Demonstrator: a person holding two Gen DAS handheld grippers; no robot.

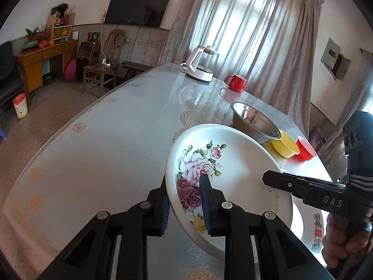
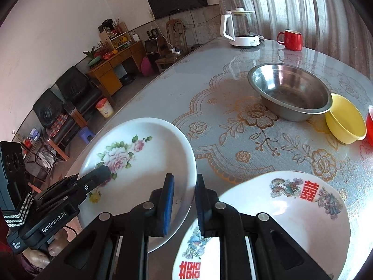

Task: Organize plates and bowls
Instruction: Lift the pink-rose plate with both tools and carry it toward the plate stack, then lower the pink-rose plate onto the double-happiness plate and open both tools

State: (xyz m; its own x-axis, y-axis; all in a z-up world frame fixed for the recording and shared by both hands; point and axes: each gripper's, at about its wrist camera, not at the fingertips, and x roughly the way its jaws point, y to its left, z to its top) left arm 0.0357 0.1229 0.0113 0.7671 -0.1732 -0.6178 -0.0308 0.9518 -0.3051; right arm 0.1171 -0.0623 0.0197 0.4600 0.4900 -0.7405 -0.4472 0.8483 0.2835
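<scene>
Held tilted above the glossy round table (image 2: pixel 144 107) with gold lace print: a white round ceramic plate with pink rose decoration (image 1: pixel 233 163), shallow and glossy, small script near one rim. Pinched on its near rim by the left gripper (image 1: pixel 185 206), blue pads on either face; pinched on the opposite rim by the right gripper (image 2: pixel 184 204). Just beside it, lower right: a white plate with red double-happiness characters (image 2: pixel 303 212). Farther back: steel bowl (image 2: pixel 290 91), yellow bowl (image 2: pixel 345 119), red bowl (image 1: pixel 305 149).
</scene>
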